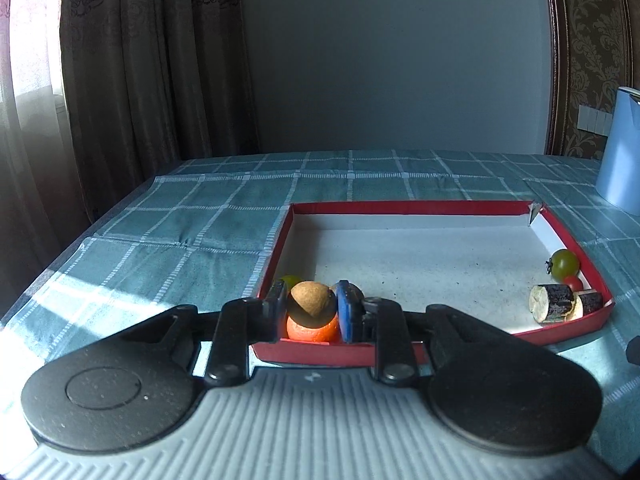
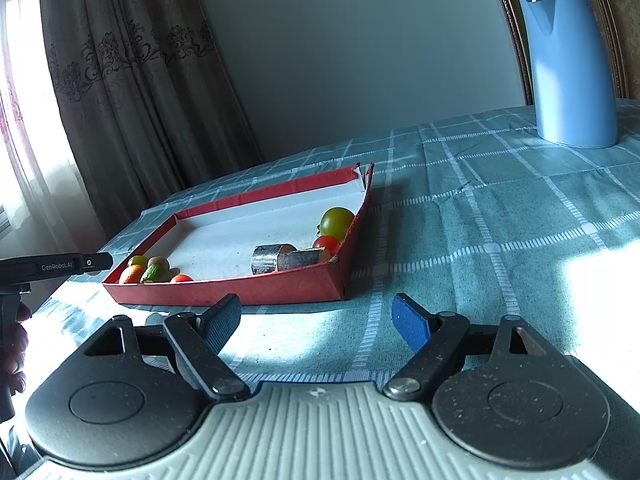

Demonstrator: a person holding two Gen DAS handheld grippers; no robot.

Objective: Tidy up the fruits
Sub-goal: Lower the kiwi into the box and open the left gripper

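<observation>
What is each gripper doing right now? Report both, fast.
Left gripper: closed on the round brown fruit, above the orange.
Right gripper: open, holding nothing, over the tablecloth.

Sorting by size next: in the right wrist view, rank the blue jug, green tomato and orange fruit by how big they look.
1. blue jug
2. green tomato
3. orange fruit; it is partly hidden by the tray wall, so true size is unsure.

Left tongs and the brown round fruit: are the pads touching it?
Touching. In the left wrist view the left tongs are shut on the brown round fruit, a pad pressed against each of its sides, above the orange.
</observation>
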